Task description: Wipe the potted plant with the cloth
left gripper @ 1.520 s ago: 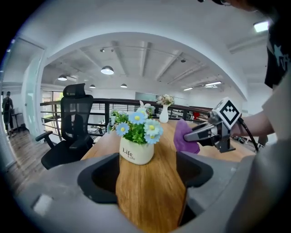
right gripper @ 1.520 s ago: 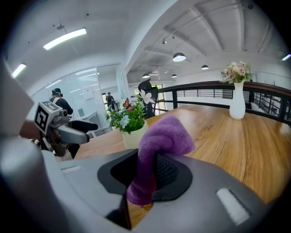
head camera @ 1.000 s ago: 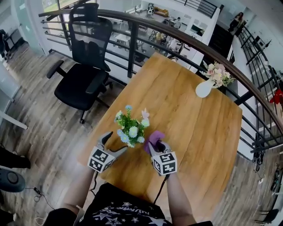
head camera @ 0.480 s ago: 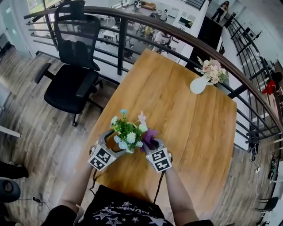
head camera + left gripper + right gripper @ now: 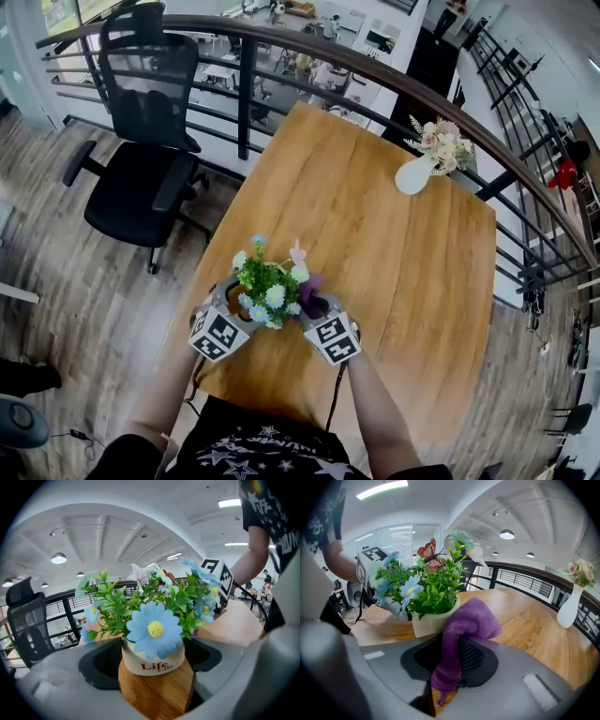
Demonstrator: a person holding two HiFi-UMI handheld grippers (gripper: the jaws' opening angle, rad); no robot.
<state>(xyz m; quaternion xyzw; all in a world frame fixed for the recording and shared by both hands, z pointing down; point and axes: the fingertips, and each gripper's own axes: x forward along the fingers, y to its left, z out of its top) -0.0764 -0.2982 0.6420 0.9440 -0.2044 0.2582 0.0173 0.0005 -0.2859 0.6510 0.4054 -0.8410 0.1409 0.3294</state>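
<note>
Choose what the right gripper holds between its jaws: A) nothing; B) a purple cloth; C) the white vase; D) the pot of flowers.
B: in the right gripper view, the purple cloth is pinched between the jaws of the right gripper, and its loose end lies close to the potted plant.

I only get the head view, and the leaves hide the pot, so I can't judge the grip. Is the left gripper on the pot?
Observer: In the left gripper view the white pot stands between the jaws of the left gripper. They have just been closing; whether the pads press it, I can't tell.
Operator: And the cloth?
Observer: The right gripper is shut on the purple cloth, whose bunched end sits beside the pot's wall.
</note>
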